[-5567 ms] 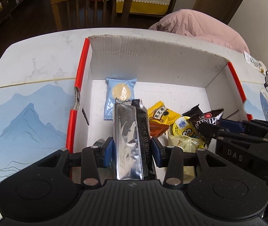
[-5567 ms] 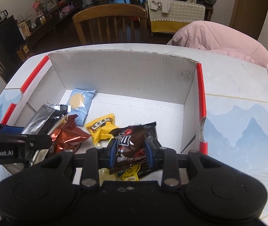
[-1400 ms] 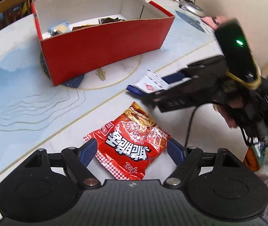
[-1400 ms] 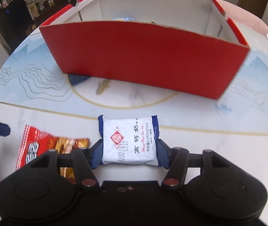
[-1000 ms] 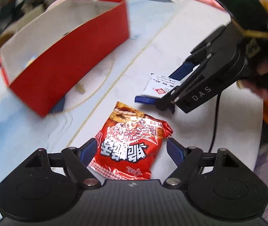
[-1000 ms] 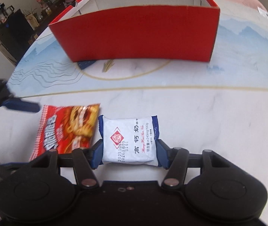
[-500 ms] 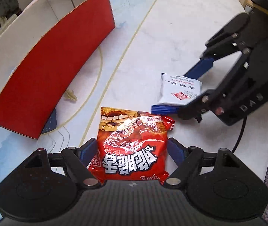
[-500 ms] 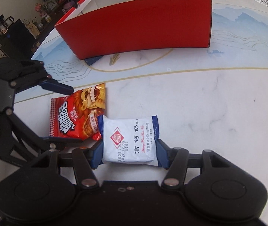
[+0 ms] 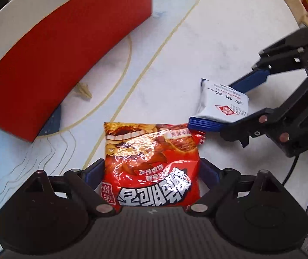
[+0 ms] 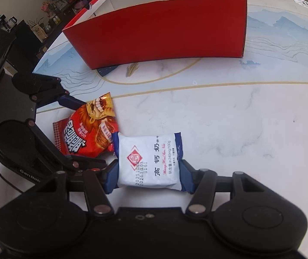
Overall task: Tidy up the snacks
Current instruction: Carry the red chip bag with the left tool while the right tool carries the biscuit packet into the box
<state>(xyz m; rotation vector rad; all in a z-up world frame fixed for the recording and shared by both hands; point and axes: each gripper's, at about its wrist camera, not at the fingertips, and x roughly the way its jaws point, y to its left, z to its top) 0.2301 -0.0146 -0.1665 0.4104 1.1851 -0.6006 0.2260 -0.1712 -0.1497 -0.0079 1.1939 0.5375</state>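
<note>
Looking at both wrist views, you've got a snack in each tool now, which is a real change from a few seconds back when both were over the red cardboard box (image 10: 164, 30) dropping off a silver pouch and a brown candy bag. Your left gripper (image 9: 151, 172) has its blue jaws pinching the red noodle-snack packet (image 9: 151, 161) by its two side edges; half a second ago those jaws sat a bit wider around it, so the squeeze looks fresh. Your right gripper (image 10: 148, 176) is clamped on the white and blue milk-candy packet (image 10: 148, 161), same hold as a second ago. Both packets seem to rest on or just above the marble-print table (image 10: 251, 118), and they meet at a corner: in the left view the white one sits at about 1 o'clock from the red one, its blue crimped end touching the red packet's top corner. The box is well apart, up at 12 o'clock in the right view and 10 o'clock in the left. So I'd say this round of picking is basically done and the carry to the box comes next. One thing to watch: lift the two apart first, since that touching corner could drag one packet crooked in your grip.
</note>
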